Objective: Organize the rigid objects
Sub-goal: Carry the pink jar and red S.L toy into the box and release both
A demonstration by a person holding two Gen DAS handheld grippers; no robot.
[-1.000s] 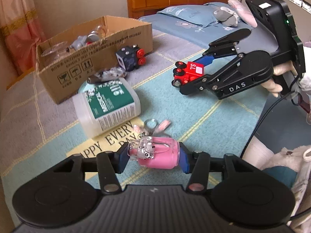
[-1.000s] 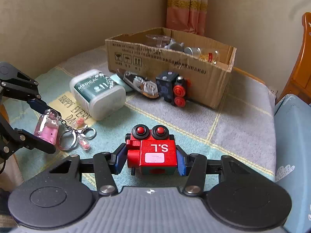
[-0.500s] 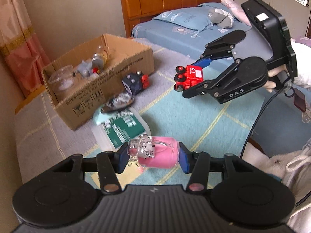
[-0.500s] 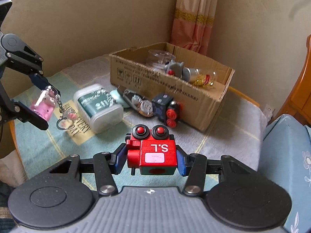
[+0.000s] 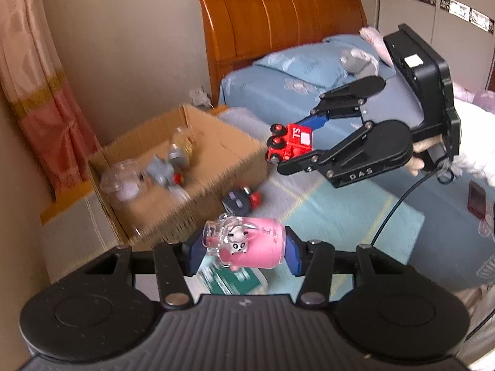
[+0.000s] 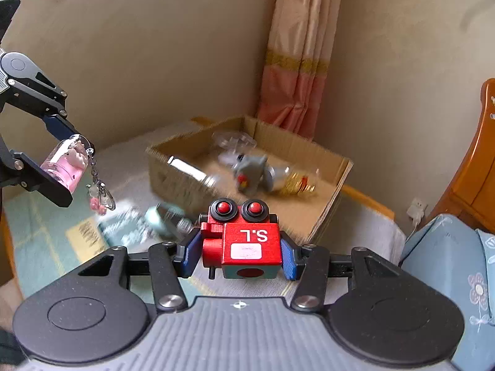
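Note:
My left gripper (image 5: 244, 247) is shut on a pink bottle keychain (image 5: 247, 244), held in the air above the bed; it also shows in the right wrist view (image 6: 66, 167) with its chain hanging down. My right gripper (image 6: 239, 252) is shut on a red toy train block (image 6: 244, 241) marked S.L, also seen in the left wrist view (image 5: 290, 143), high and to the right of the cardboard box (image 5: 235, 160). The open box (image 6: 331, 198) holds several small objects.
A dark toy block with red wheels (image 5: 241, 201) lies by the box. A white and green medical container (image 5: 235, 281) lies below my left gripper. A wooden headboard (image 5: 278, 15), blue pillow (image 5: 303, 68) and curtain (image 6: 297, 61) surround the bed.
Both grippers have lifted higher with their objects and moved toward the cardboard box. The keychain chain now hangs free off the blanket.

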